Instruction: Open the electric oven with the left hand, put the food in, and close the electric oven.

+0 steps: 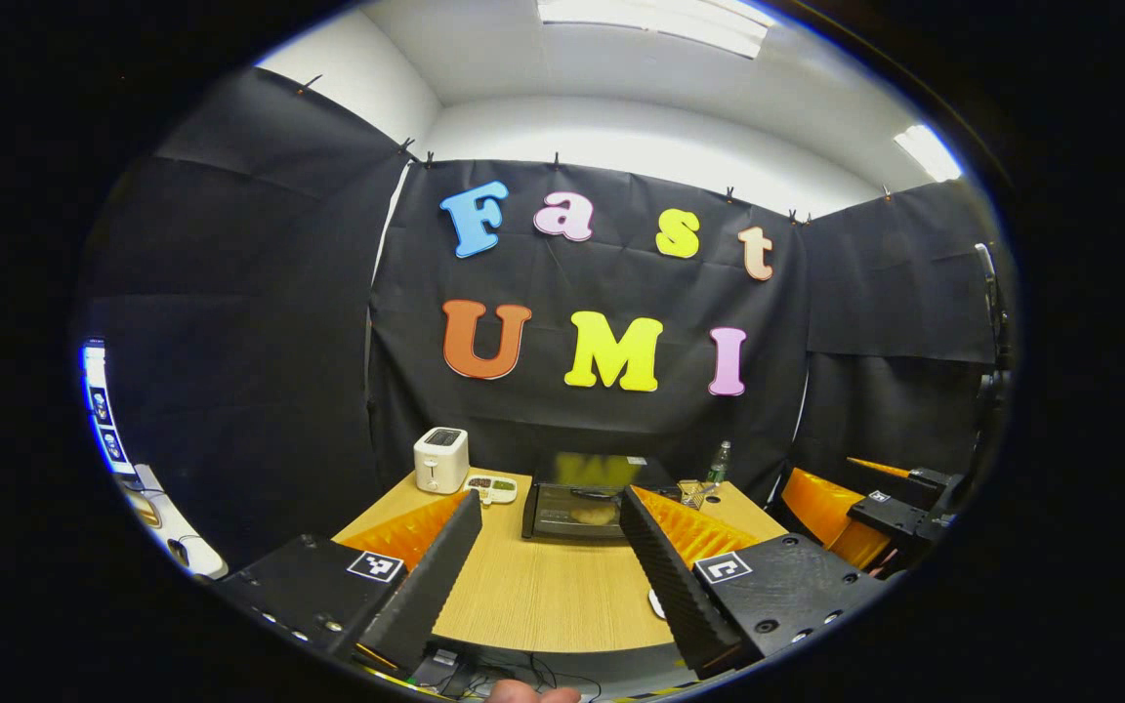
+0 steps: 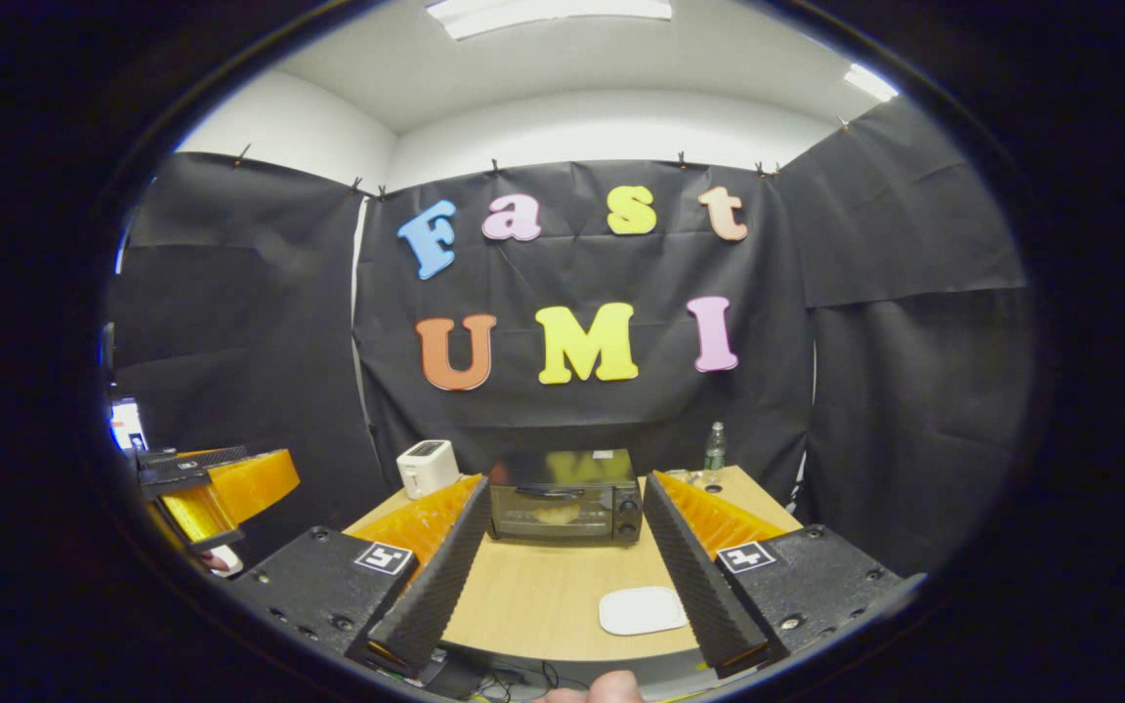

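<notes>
The black electric oven (image 2: 565,498) stands at the back middle of the wooden table (image 2: 543,596), its glass door shut. A pale brown piece of food (image 2: 558,513) shows behind the glass. In the left gripper view the oven (image 1: 577,508) lies straight ahead, well beyond my left gripper (image 1: 551,496), which is open and holds nothing. My right gripper (image 2: 564,482) is also open and empty, back from the table's near edge and facing the oven. Each gripper is held in the air off to the side of the other.
A white toaster (image 1: 440,459) and a small tray of food (image 1: 491,486) stand left of the oven. A bottle (image 2: 715,446) stands at the back right corner. A white plate (image 2: 643,610) lies on the near right of the table. Black cloth walls surround the table.
</notes>
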Tool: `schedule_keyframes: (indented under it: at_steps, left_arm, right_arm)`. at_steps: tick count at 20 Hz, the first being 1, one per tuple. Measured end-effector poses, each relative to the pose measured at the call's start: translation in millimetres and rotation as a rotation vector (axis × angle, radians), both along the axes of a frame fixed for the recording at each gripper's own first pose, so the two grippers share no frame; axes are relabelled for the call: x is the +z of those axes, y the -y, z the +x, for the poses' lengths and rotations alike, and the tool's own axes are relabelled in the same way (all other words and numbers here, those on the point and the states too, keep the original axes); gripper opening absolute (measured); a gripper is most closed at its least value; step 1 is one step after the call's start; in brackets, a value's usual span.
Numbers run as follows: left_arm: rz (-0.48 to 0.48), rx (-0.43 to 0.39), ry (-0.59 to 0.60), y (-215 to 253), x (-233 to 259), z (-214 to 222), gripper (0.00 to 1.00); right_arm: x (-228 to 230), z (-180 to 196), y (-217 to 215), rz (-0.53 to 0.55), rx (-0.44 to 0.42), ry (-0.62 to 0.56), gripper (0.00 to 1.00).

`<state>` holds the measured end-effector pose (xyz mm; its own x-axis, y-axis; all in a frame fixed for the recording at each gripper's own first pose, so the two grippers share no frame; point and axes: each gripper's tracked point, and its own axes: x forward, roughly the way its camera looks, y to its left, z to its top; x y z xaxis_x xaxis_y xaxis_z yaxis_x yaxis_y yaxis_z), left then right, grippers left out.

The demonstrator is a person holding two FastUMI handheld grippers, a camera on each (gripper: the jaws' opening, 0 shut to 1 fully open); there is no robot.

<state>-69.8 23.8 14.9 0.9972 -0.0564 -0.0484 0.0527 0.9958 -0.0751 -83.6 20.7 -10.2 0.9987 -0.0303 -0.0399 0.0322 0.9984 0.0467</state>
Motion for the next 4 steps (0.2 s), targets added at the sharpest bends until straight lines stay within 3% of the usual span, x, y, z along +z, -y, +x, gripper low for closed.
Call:
schedule_keyframes:
  at_steps: [4]
  left_arm:
    - [-0.006,0.014,-0.006,-4.3,-3.8,0.7,0.93]
  right_arm:
    - [1.3,4.9,-6.2,-0.007,0.016,-0.001,0.99]
